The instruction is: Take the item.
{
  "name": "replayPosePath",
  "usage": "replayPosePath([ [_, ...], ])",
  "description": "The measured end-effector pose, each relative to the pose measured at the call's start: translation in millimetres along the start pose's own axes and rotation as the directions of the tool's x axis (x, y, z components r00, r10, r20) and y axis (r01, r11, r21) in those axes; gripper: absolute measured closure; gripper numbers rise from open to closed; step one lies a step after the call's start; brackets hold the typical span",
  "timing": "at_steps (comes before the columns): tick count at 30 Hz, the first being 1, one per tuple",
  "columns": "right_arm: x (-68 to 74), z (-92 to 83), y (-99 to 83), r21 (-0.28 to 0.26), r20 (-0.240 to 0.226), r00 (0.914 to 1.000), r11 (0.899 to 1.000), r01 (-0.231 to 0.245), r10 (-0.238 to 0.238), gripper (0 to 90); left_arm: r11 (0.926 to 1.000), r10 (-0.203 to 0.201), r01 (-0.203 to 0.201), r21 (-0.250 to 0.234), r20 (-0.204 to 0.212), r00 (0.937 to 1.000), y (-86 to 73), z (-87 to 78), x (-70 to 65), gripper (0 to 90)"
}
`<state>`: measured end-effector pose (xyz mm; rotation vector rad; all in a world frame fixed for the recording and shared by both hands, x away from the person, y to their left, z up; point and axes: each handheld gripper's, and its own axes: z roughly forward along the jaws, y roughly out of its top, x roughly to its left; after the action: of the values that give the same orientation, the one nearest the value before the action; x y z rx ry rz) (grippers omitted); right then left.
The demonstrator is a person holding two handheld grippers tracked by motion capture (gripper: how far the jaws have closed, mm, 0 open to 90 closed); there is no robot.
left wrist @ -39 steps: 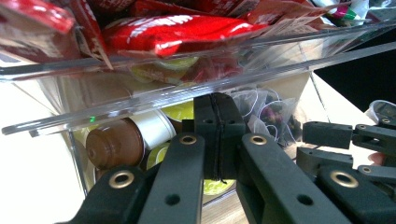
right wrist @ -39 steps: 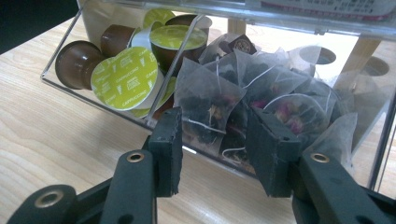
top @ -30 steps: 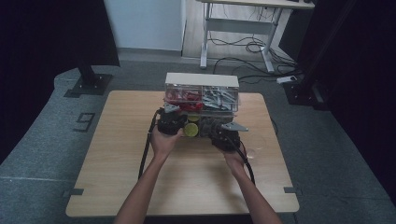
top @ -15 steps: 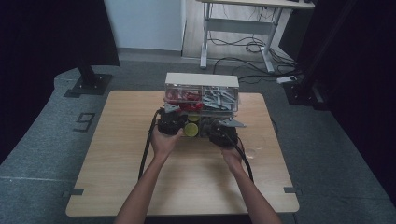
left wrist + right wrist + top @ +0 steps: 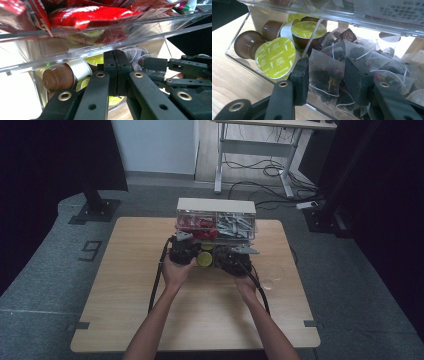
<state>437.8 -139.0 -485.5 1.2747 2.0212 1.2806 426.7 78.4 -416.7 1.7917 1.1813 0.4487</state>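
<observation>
Clear acrylic: the organiser [image 5: 216, 222] stands at the far middle of the wooden table [image 5: 125, 295], red sachets above, pods and tea below.
Tea bag: a mesh pyramid tea bag [image 5: 325, 75] lies at the front of the lower right bin, on top of a heap of others.
Right gripper [image 5: 325, 83]: jaws partly open around that tea bag; pads beside it, not yet pressing.
Left gripper [image 5: 117, 72]: jaws shut on nothing, tips resting at the front of the coffee pod bin.
Coffee pods: a green-lidded cappuccino pod [image 5: 275, 57] sits just beside the right gripper's left pad.
Risk: closing may catch only thin mesh or a string, so the bag could tear or drag its neighbours out.
Risk: the left pad may foul the clear divider or nudge the pod.
</observation>
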Motion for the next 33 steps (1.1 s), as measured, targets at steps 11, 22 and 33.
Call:
replayPosePath([
  [11,2.9,6.5,-1.6,-0.009,0.026,0.9983,0.999,0.052,-0.052,75.1,1.0000,-0.006,0.006,0.001,0.004,1.0000,-0.6,1.2,1.1,89.6],
  [22,-3.0,6.3,-2.0,0.000,-0.015,0.9992,0.999,0.037,-0.037,89.0,0.9999,-0.011,0.011,-0.004,0.008,0.9999,-1.6,1.3,1.3,89.4],
  [33,-4.0,-8.7,4.1,-0.049,-0.047,0.9984,0.998,0.030,-0.032,89.3,0.9999,-0.013,0.013,-0.009,0.007,0.9999,-1.7,0.8,0.8,89.4],
])
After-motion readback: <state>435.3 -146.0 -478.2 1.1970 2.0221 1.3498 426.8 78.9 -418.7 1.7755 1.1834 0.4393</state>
